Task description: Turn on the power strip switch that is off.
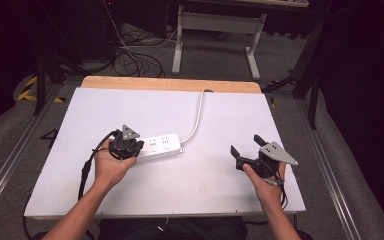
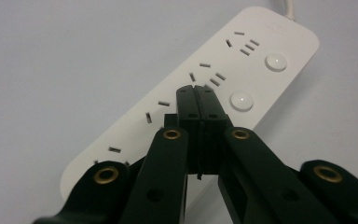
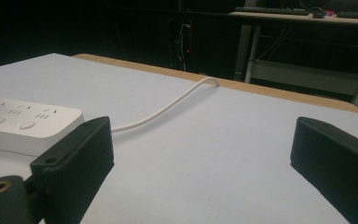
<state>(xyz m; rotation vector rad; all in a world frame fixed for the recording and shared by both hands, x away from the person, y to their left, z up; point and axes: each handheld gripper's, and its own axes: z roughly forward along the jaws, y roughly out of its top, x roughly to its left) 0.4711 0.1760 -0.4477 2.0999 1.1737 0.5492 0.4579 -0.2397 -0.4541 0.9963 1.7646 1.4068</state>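
Observation:
A white power strip (image 1: 163,145) with several sockets and round buttons lies left of the table's middle. Its white cable (image 1: 198,116) runs to the far edge. My left gripper (image 1: 136,146) hovers over the strip's left end. In the left gripper view its jaws are pressed together with nothing between them, the left gripper (image 2: 196,93) tip just above the power strip (image 2: 265,42) near a round button (image 2: 241,100). My right gripper (image 1: 246,146) stands open at the right, apart from the strip. In the right gripper view, the right gripper (image 3: 200,140) faces bare table, with the power strip (image 3: 23,123) at left.
The white table top (image 1: 205,185) ends in a wooden strip (image 1: 170,83) at the far side. Beyond it stand a desk frame (image 1: 215,30) and tangled floor cables (image 1: 130,60). The cable (image 3: 168,105) crosses the surface ahead of the right gripper.

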